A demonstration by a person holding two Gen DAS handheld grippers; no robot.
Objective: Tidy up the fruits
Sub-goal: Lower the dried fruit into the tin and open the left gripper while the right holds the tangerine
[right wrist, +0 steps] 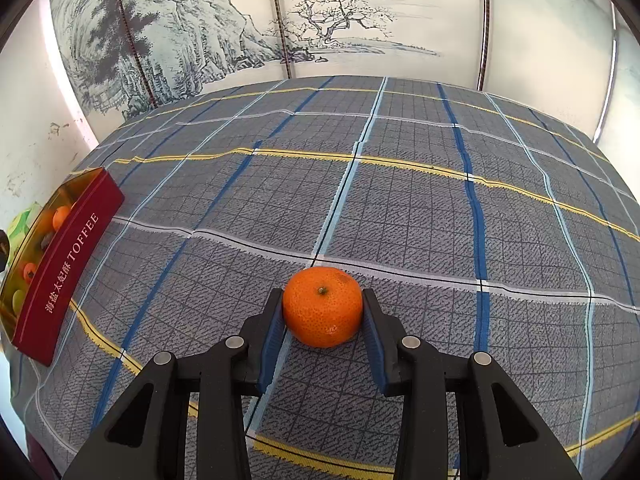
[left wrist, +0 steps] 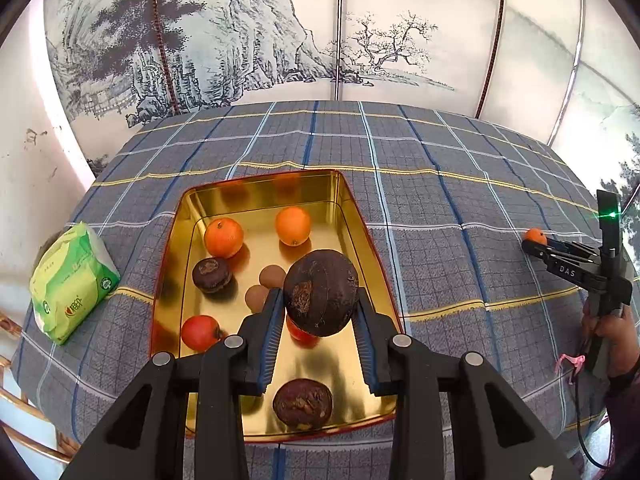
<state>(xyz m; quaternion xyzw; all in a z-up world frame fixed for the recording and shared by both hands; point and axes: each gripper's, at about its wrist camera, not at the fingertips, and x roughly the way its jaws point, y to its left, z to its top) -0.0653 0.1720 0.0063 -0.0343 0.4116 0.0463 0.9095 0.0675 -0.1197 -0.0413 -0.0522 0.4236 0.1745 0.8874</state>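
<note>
While the dark brown round fruit [left wrist: 321, 293] hangs at centre frame in the left wrist view, pinched between the pads of the left hand-held gripper [left wrist: 318, 312], it sits directly above the open gold tin [left wrist: 256, 190] rather than beside it, so the coming move looks like a straight lowering. Below it lie two mandarins [left wrist: 223, 237], two more dark fruits [left wrist: 212, 275], two small brown ones [left wrist: 272, 276] and a red fruit [left wrist: 200, 333]; another red fruit is mostly hidden beneath the held one. The right hand-held gripper [right wrist: 322, 312] is clenched on a mandarin [right wrist: 322, 306] at lower centre of its own view, resting on the checked tabletop [right wrist: 400, 220], well apart from the tin, which is cut off at the left edge. A green packet [left wrist: 72, 280] lies left of the tin.
</note>
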